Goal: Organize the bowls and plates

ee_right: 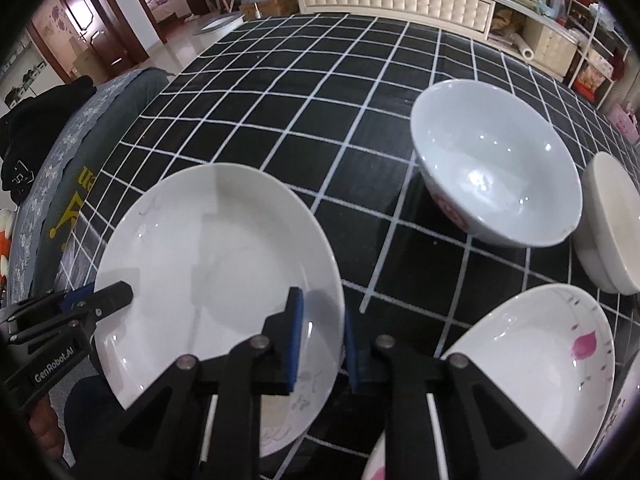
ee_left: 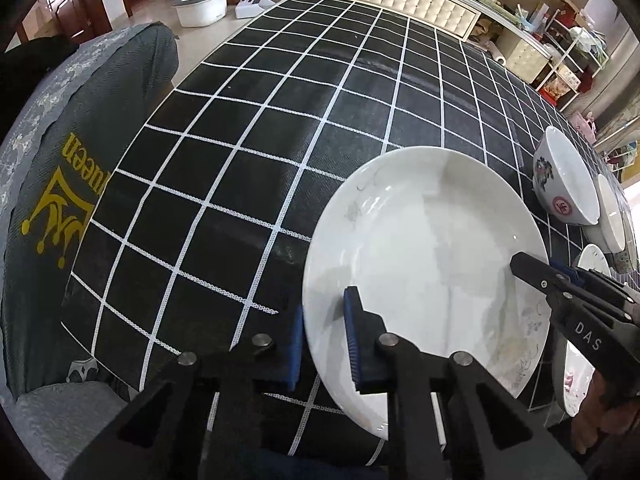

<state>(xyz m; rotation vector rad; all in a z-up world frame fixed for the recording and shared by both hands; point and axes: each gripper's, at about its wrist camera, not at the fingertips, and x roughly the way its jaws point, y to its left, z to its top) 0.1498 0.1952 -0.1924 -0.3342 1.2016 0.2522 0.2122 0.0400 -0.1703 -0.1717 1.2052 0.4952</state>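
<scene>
My left gripper [ee_left: 324, 344] and right gripper [ee_right: 322, 342] each clamp opposite rims of the white plate [ee_right: 216, 264] on the checked tablecloth [ee_left: 248, 128]. Only my right view shows the pink-petal dish [ee_right: 552, 364] near the plate; the left shows open cloth beyond.

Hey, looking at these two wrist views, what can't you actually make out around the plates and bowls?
- Left wrist view: the cream dish behind the red-marked bowl is mostly hidden by that bowl.
- Left wrist view: the pink-flowered plate is covered by the right claw.
- Right wrist view: the near rim of the big white plate is hidden by the claw's fingers.
- Both views: faint grey plate patterns are too small to read.
</scene>
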